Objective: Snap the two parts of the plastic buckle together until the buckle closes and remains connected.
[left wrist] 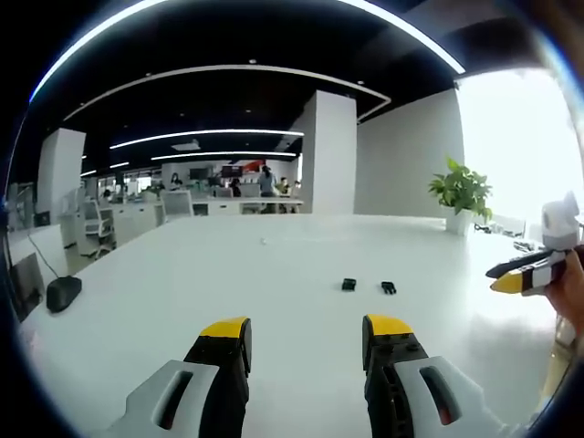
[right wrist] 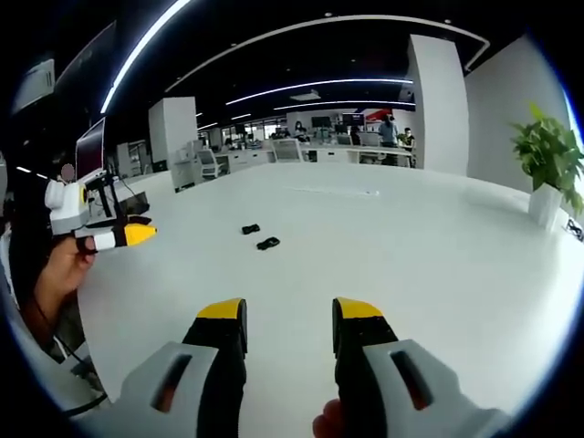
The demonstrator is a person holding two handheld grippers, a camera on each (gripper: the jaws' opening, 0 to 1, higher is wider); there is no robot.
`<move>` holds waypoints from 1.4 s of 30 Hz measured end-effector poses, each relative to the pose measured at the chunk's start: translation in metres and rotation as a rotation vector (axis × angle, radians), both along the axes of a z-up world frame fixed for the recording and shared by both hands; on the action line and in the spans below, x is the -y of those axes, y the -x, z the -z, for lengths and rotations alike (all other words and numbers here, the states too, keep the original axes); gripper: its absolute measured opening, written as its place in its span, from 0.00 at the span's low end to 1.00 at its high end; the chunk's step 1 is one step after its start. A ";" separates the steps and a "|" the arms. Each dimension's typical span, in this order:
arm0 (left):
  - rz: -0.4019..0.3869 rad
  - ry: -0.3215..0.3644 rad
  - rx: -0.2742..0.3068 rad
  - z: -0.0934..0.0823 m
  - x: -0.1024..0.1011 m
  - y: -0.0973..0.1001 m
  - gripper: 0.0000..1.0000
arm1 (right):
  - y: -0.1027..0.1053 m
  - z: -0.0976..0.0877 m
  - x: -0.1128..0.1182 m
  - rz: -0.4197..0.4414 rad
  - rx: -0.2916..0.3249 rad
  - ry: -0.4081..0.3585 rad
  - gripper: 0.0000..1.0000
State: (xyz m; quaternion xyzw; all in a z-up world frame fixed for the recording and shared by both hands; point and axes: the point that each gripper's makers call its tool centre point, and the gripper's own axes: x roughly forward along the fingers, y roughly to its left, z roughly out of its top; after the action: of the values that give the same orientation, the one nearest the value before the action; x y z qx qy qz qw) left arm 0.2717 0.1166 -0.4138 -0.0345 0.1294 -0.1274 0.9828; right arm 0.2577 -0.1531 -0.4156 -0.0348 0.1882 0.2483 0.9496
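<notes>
Detail on the buckle is poor: the two black buckle parts (left wrist: 349, 285) (left wrist: 389, 288) read as small dark lumps, apart from each other, and which is the pronged half cannot be told. They lie side by side on the white table (left wrist: 274, 274), far ahead of the left gripper (left wrist: 307, 335) and a little right of its line. Left gripper jaws stand wide apart with nothing between them, well short of the parts.

In the right gripper view the same two parts (right wrist: 251, 229) (right wrist: 267, 244) sit far ahead and left of the right gripper (right wrist: 289, 319), whose jaws are also parted and hold nothing. A fingertip shows at the near edge beside its body.

Each view catches the other gripper at its edge, cut off by the rim, held by a hand (right wrist: 57, 274). The left gripper view has a dark mouse-like object (left wrist: 62, 293) at far left; a potted plant (left wrist: 462, 193) stands at the table's far right.
</notes>
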 end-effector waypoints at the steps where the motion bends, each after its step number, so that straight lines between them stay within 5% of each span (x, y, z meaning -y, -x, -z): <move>1: 0.001 -0.001 0.000 0.000 0.000 -0.001 0.49 | -0.001 0.000 0.000 -0.001 -0.001 0.000 0.38; 22: 0.052 0.044 0.016 -0.013 0.018 -0.014 0.48 | -0.016 0.002 0.003 -0.042 0.007 0.023 0.35; 25: 0.052 0.031 0.015 -0.014 0.017 -0.017 0.48 | -0.018 0.001 0.004 -0.055 0.023 0.045 0.28; 42: 0.061 0.006 0.019 -0.016 0.018 -0.024 0.48 | -0.027 0.002 0.002 -0.088 0.017 0.039 0.31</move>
State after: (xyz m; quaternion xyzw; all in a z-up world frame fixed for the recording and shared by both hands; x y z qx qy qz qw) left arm 0.2958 0.0988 -0.3978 -0.0325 0.1207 -0.1582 0.9795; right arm 0.2847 -0.1551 -0.4173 -0.0635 0.1833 0.2859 0.9384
